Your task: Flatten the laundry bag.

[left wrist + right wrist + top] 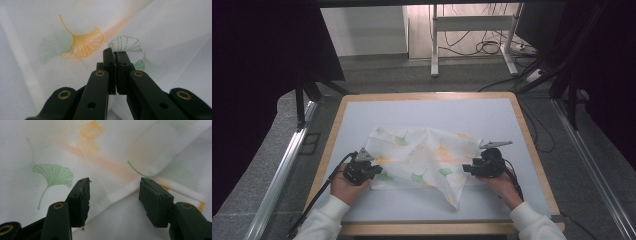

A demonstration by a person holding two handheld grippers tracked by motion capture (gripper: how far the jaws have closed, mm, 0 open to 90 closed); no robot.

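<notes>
Left tool (115, 53) pinching cloth (82, 42) — right tool (113, 195) agape

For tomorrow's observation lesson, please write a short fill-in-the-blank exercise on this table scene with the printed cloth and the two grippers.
1. The cloth is printed with green and ______ ginkgo leaves.
2. The left gripper has its fingers ______ on the cloth.
3. The right gripper has its fingers ______, with the cloth's edge lying between them.
4. The cloth lies on a table with a ______ rim.

Missing words: orange; shut; open; wooden
</notes>
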